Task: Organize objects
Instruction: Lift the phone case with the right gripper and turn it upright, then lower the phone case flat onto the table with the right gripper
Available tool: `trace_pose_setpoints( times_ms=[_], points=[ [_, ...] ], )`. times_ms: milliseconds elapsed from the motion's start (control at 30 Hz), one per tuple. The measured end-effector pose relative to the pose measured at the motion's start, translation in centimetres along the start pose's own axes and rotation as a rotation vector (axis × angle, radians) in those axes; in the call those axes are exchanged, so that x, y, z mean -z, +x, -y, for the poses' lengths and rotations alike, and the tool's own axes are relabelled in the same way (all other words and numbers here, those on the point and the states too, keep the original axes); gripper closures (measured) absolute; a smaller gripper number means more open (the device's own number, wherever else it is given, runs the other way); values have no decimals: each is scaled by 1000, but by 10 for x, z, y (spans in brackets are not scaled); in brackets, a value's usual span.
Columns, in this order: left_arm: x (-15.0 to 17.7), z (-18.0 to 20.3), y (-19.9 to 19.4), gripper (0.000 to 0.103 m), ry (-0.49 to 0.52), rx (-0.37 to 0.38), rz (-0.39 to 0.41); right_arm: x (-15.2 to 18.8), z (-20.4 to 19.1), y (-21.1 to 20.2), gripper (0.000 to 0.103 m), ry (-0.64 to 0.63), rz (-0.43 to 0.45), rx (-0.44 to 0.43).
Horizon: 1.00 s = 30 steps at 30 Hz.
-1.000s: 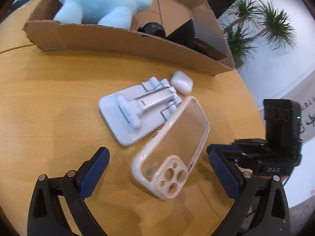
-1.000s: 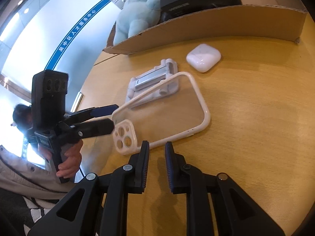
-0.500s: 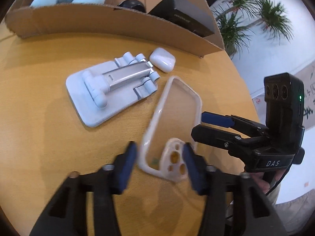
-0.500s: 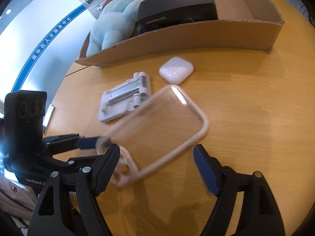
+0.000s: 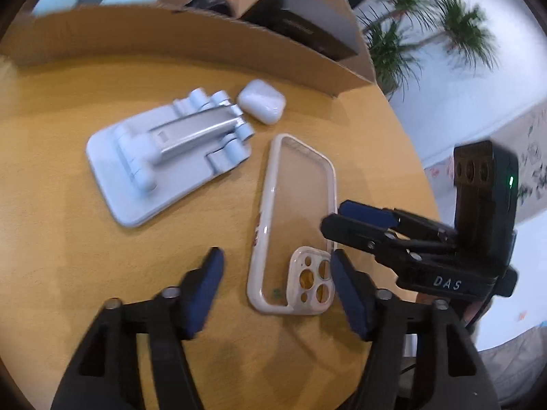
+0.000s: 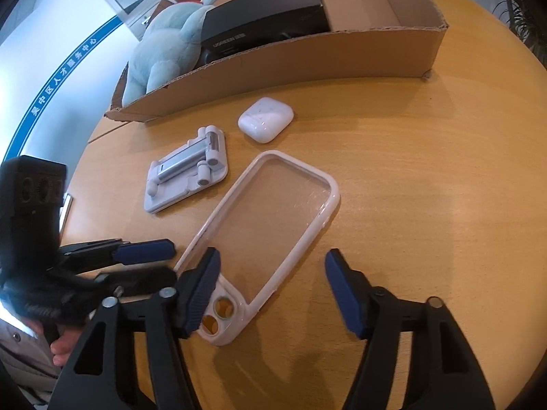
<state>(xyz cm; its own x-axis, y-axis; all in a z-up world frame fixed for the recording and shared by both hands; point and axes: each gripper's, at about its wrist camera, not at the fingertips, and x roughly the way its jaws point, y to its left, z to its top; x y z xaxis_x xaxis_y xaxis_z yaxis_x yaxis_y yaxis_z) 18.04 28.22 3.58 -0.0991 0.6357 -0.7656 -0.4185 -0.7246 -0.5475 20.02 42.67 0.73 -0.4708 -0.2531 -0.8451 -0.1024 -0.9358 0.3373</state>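
A clear phone case (image 5: 294,218) with a pale pink rim lies flat on the round wooden table (image 5: 51,205). Its camera-cutout end sits between the blue pads of my left gripper (image 5: 277,285), whose jaws are opening. The left pad is clearly apart from it and the right pad is close beside its corner. In the right wrist view the same phone case (image 6: 273,212) lies under my right gripper (image 6: 273,287), whose jaws are closing. One pad hangs over the camera corner and the other stands clear of the rim. Each gripper shows in the other's view: right gripper (image 5: 336,218), left gripper (image 6: 171,261).
A folded white phone stand (image 5: 164,160) and a white earbud case (image 5: 261,106) lie just beyond the phone case. Behind them a low cardboard box (image 6: 307,61) holds a blue plush toy (image 6: 164,51) and a black box (image 6: 263,30). The table edge curves close on the right.
The phone case, tilted up between the left pads half a second ago, now lies flat and lengthwise. The left jaws have parted again. The right jaws went from nearly shut to wide, then narrowed.
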Motion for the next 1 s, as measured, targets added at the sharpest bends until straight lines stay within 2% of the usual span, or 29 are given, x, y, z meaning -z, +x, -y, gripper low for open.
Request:
trace_pose_setpoints(
  times_ms=[100,233,433,533,700,833,1000],
  points=[
    [2,12,5,41,71,4,-34,-1,-6,4,53,15,12,-12],
    [9,24,7,46,151,-19,-41,0,-9,5,55,29,37,-8],
    [6,8,3,46,67,80,-53,-1,4,5,55,96,51,-85],
    [6,5,2,46,46,93,-49,-1,16,-2,55,166,73,-197],
    [6,7,4,43,56,97,-53,-1,20,-11,55,200,108,-291],
    [7,10,12,41,41,179,-97,-1,13,-9,57,210,72,-454],
    [12,7,4,34,52,186,-87,-9,-20,-8,59,124,76,-412]
  ],
)
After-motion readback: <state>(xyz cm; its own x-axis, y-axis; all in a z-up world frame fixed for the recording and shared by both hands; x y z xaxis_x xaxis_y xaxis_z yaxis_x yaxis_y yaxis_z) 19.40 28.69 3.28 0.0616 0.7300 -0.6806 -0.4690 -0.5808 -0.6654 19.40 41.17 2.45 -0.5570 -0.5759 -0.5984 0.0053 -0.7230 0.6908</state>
